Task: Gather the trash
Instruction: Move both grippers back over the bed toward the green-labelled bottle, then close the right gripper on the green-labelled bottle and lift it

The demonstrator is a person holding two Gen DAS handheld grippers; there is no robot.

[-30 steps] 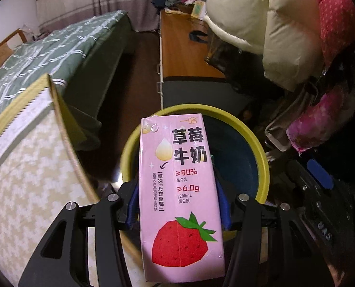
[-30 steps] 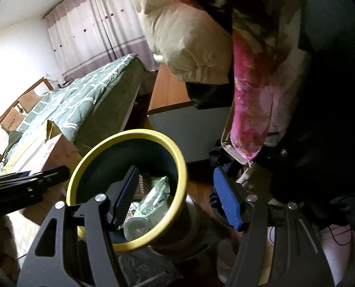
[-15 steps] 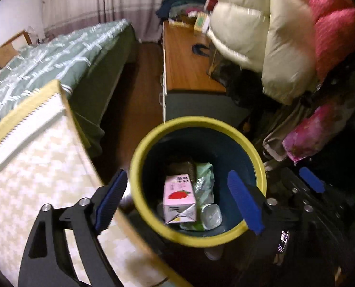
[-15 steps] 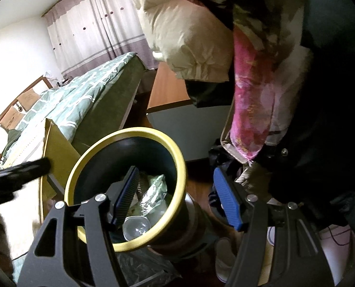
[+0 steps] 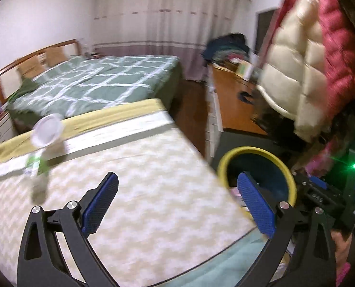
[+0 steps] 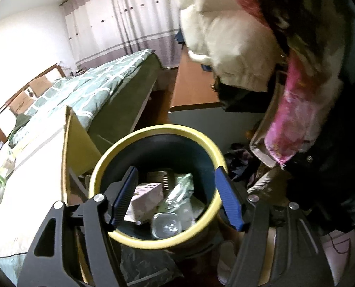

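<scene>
My left gripper [image 5: 176, 202] stands wide apart and empty over the patterned table [image 5: 134, 191]. My right gripper [image 6: 175, 199] is just as wide, also empty, poised above the yellow-rimmed bin [image 6: 158, 239], which sits at the table's right edge.

The trash left to fetch, as I judge it, lies on the far left of the table: one clear plastic cup [image 5: 47, 130] tipped on its side, and just near of it one green-labelled bottle [image 5: 37, 174], blurred, so I cannot tell whether it is standing or lying down.

Inside the bin I count four pieces: one pink carton [image 6: 145, 198], one crumpled green wrapper [image 6: 179, 189], one clear square container [image 6: 166, 224] and one brownish packet [image 6: 159, 178] at the far side. Anything beneath them is hidden.

The risks: the cup looks thin and light, so a hard squeeze could crush it or flick it off the far edge, and a sideways nudge might roll it. Cup and bottle lie close together, so reaching for one may knock the other. The left view is smeared, so aiming now would be guesswork.
</scene>
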